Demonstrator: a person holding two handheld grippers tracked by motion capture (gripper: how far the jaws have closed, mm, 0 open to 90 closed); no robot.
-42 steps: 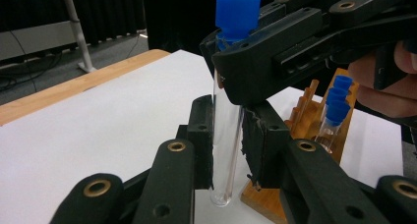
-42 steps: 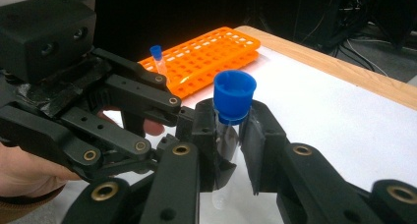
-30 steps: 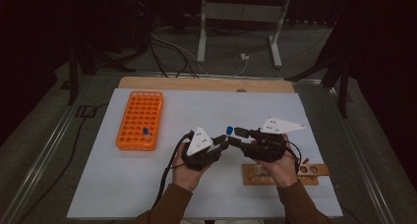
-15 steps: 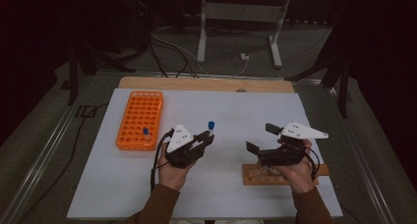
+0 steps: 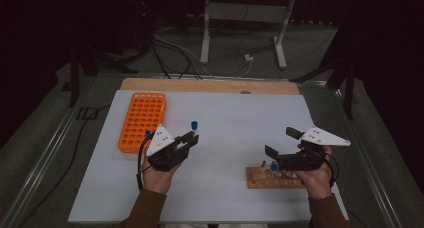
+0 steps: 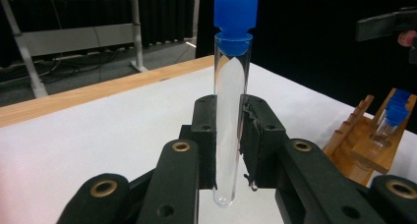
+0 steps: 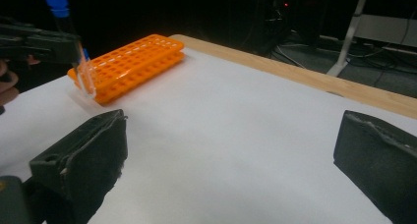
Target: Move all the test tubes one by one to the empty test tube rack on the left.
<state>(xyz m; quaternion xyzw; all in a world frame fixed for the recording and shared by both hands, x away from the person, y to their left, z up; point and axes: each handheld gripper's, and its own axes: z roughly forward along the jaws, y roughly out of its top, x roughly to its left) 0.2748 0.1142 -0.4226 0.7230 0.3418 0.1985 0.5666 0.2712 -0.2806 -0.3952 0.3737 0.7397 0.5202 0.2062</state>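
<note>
My left gripper (image 5: 189,138) is shut on a clear test tube (image 5: 193,128) with a blue stopper, held upright over the white table, right of the orange rack (image 5: 142,119). In the left gripper view the tube (image 6: 230,111) stands between the pads (image 6: 205,135), its round bottom hanging free. My right gripper (image 5: 282,142) is open and holds nothing, hovering over the wooden rack (image 5: 260,180), which carries a blue-stoppered tube (image 5: 274,166). In the right gripper view its jaws stand wide apart around bare table (image 7: 231,155), with the held tube (image 7: 78,67) far left.
The orange rack (image 7: 133,62) holds one blue-capped tube (image 5: 148,134) at its near corner. A wooden strip (image 5: 210,85) edges the table's far side. Metal stand legs (image 5: 242,33) and cables lie on the floor beyond. The wooden rack (image 6: 369,140) lies right of the held tube.
The grippers met mid-table around the tube a second ago. The left one has since carried it leftward; the right one has let go, opened and drawn back over the wooden rack.
</note>
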